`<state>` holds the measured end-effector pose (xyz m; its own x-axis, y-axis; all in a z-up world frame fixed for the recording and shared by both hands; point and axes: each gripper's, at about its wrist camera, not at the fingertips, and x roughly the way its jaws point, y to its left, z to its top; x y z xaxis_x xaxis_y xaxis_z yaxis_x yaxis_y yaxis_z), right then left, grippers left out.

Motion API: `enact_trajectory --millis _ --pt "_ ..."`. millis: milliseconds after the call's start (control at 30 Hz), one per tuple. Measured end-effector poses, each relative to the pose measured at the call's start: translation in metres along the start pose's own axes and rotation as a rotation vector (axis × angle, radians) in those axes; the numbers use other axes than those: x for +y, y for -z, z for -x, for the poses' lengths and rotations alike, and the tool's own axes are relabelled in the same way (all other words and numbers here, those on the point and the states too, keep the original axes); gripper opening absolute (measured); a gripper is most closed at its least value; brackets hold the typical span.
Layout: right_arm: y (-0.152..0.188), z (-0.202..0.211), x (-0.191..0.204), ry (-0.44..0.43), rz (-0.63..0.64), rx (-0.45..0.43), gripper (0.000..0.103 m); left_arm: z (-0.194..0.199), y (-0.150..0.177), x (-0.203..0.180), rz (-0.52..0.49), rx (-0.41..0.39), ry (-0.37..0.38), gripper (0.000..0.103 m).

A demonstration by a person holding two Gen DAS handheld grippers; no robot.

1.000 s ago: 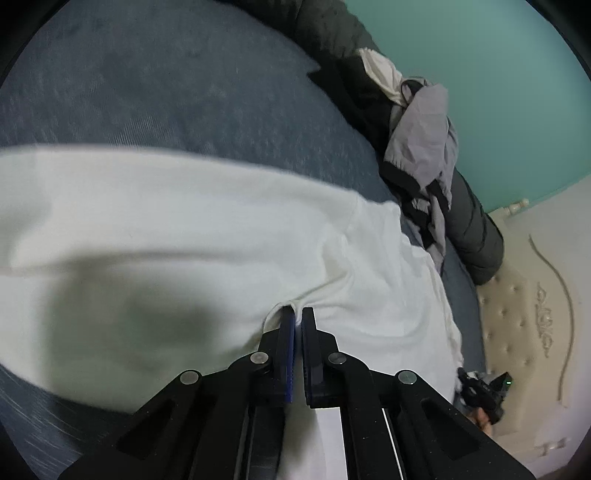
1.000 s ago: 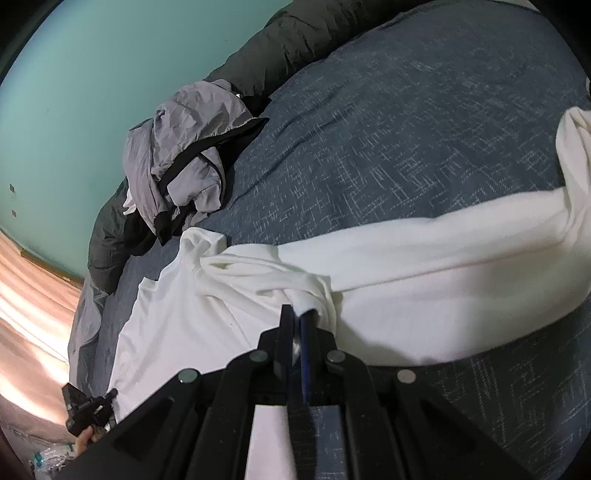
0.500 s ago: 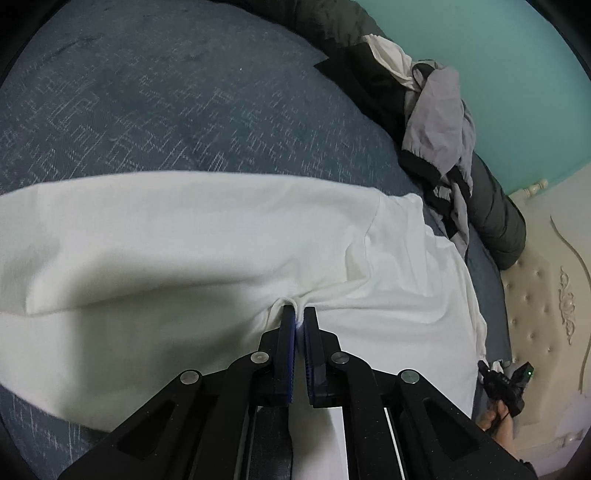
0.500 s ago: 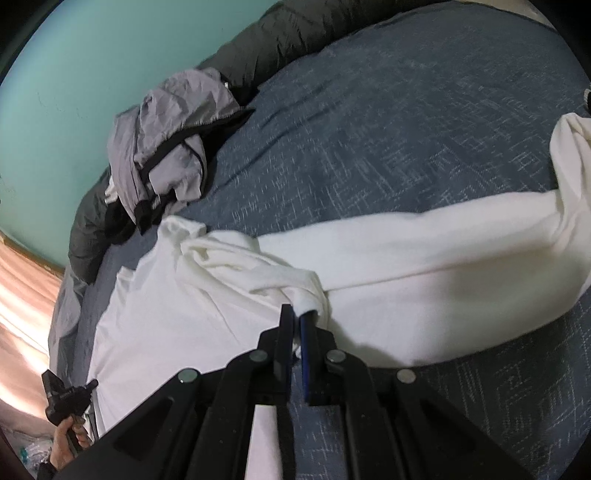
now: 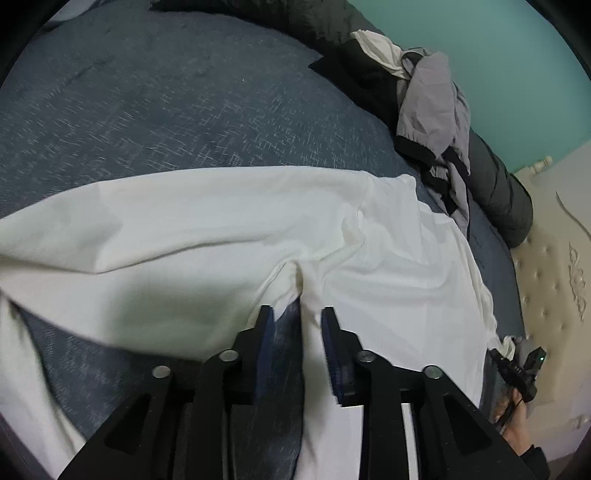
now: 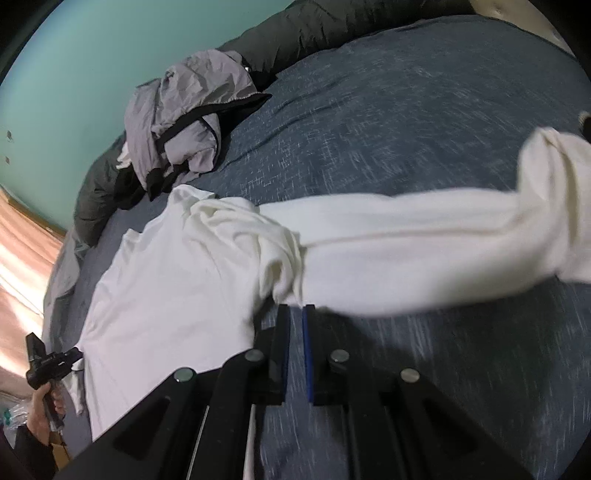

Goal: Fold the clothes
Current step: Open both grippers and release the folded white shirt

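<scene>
Two grippers over white garment [image 5: 229,221] spread on blue bed [image 5: 147,110]. Left gripper [image 5: 297,314] jaws opening, apart, fabric fold between, unpinched. Right gripper [image 6: 293,312] jaws opening, slightly apart, just short of cloth edge. Grey jacket [image 6: 184,107] heaped near bed's far edge.

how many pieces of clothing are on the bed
2 clear ones: the white shirt spread in front, and the grey jacket bunched against the dark bolster. More may be hidden under the jacket.
</scene>
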<state>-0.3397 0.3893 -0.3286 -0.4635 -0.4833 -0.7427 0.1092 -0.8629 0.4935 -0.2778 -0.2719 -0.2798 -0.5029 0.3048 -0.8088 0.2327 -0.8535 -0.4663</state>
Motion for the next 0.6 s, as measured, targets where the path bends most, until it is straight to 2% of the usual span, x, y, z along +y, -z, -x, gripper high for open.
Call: enact_trajectory --millis 67,133,233,400,600 --pt "0.007 0.009 -0.004 -0.013 0.004 -0.007 0.009 0.004 0.003 0.001 -0.021 -0.002 -0.02 0.038" --pt "0.007 0.013 -0.003 -0.023 0.017 -0.016 0.011 0.008 0.002 0.001 -0.03 -0.009 -0.009 0.038" --pt "0.001 0.014 0.004 -0.035 0.041 -0.029 0.02 0.008 -0.008 -0.012 -0.071 -0.019 -0.01 0.039" --pt "-0.027 0.003 0.034 -0.047 0.112 -0.052 0.028 -0.014 -0.033 -0.034 -0.128 -0.008 -0.002 0.04" --pt "-0.07 -0.029 0.064 -0.019 0.162 -0.039 0.031 -0.055 -0.071 -0.076 -0.219 0.007 0.0 0.041"
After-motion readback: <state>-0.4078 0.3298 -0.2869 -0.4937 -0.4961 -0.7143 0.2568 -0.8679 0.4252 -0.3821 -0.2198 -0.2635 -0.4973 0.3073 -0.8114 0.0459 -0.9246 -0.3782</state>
